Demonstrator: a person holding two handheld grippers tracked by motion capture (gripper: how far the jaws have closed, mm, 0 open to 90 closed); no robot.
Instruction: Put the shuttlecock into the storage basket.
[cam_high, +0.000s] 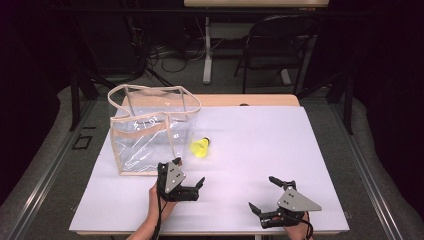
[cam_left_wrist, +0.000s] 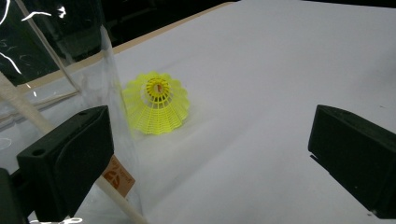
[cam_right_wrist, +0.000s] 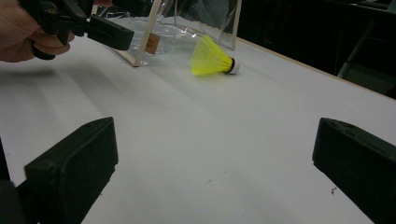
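A yellow plastic shuttlecock (cam_high: 200, 147) lies on its side on the white table top (cam_high: 260, 145), just right of a clear bag with beige trim (cam_high: 150, 130). My left gripper (cam_high: 190, 171) hovers in front of the bag's near right corner, open and empty. In the left gripper view the shuttlecock (cam_left_wrist: 156, 105) lies ahead between the wide-apart jaws, skirt toward me, with the bag wall (cam_left_wrist: 56, 70) at the left. My right gripper (cam_high: 262, 193) is open near the front edge. In the right gripper view the shuttlecock (cam_right_wrist: 210, 58) lies far ahead.
The bag stands upright and open at the top, with a small brown tag (cam_left_wrist: 119, 176) at its lower corner. A hand (cam_right_wrist: 21, 32) shows at the upper left of the right gripper view. Behind the table stand a dark chair (cam_high: 280, 45) and a white table leg (cam_high: 207, 50).
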